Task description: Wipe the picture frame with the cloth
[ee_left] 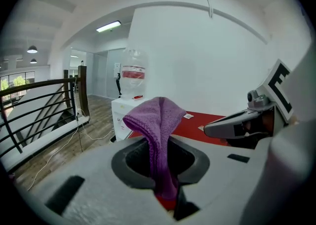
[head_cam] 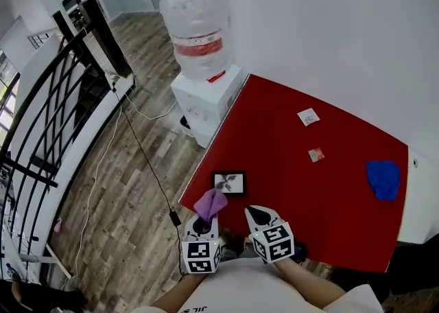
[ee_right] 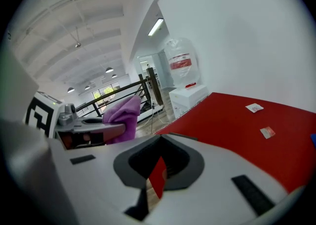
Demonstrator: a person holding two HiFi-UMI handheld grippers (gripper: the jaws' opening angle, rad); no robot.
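your left gripper [ee_left: 165, 189] is clamped on the purple cloth [ee_left: 157, 120], pinching its lower end so the rest stands up in a loose fold above the jaws. your right gripper [ee_right: 157, 177] holds nothing; its jaws are together, with only a thin sliver of red showing between them.

the frame [head_cam: 228, 182] lies flat on the red table [head_cam: 309, 195], near the left front corner, just beyond the cloth. the head view can't tell you whether cloth and frame touch.

handling, as a judgement: the cloth is soft and floppy, so only the part near the jaws will press with any force; wipe with the fold close to your grip. the frame looks small, light and stiff, and will likely slide on the smooth top when rubbed. its front may be glazed, so keep pressure gentle. if you steady it, press the right gripper on the dark border, not on the picture.

count:
- one frame
- two cloths: the purple one in your grip, and a blue cloth [head_cam: 383, 178] well apart at the table's right side
- two small slips [head_cam: 309, 117] near the table's middle and back
- one water cooler [head_cam: 199, 37] past the left edge
- two grippers
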